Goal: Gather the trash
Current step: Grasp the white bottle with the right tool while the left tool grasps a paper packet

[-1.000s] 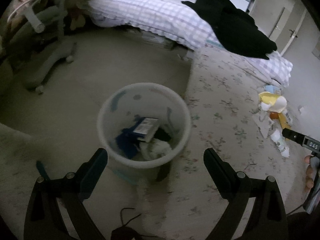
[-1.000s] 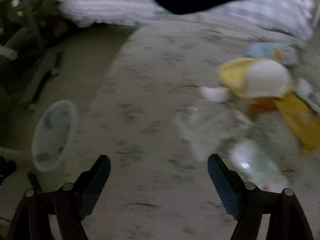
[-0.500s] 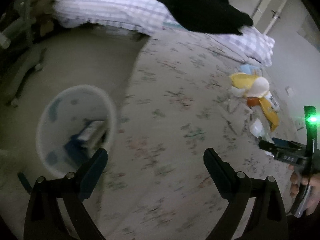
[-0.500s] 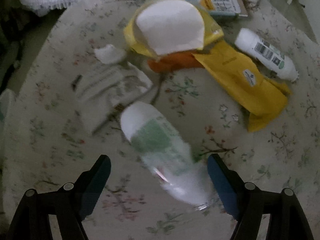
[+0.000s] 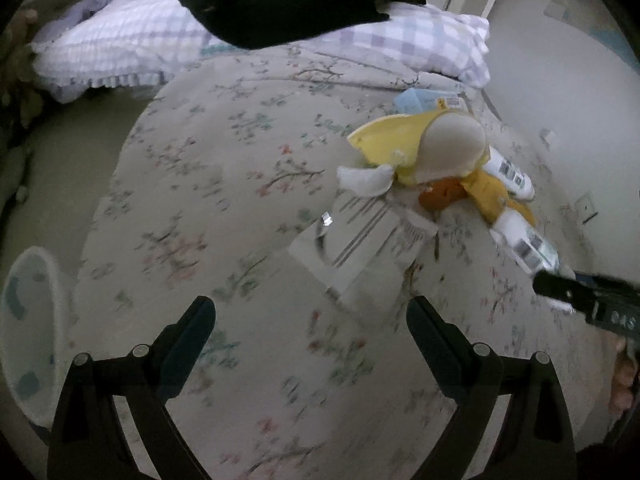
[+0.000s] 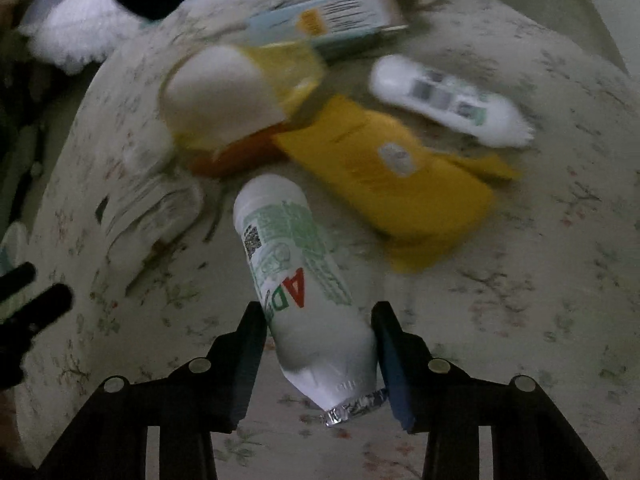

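Observation:
On the flowered rug lies a white bottle (image 6: 296, 280) with green print and a foil top. My right gripper (image 6: 318, 312) is closing on it, and both pads touch its sides near the neck. The left wrist view shows the same bottle (image 5: 524, 240) with the right gripper (image 5: 560, 288) at its lower end. My left gripper (image 5: 310, 308) hangs open over bare rug, just short of a flat clear wrapper (image 5: 360, 236). More trash lies beyond: a yellow bowl with a white lid (image 5: 420, 144), a crumpled tissue (image 5: 364, 178), a yellow pouch (image 6: 384, 176), a second white bottle (image 6: 448, 100) and a pale blue box (image 6: 328, 20).
The white waste bin (image 5: 36, 312) stands off the rug at the far left. A checked quilt (image 5: 120, 48) with a black garment (image 5: 296, 0) on it lies along the back. A pale wall (image 5: 560, 80) closes the right side.
Both grippers swung from the bin to the trash pile. The right gripper came down over the white bottle and its jaws narrowed onto it. The left gripper stayed open.

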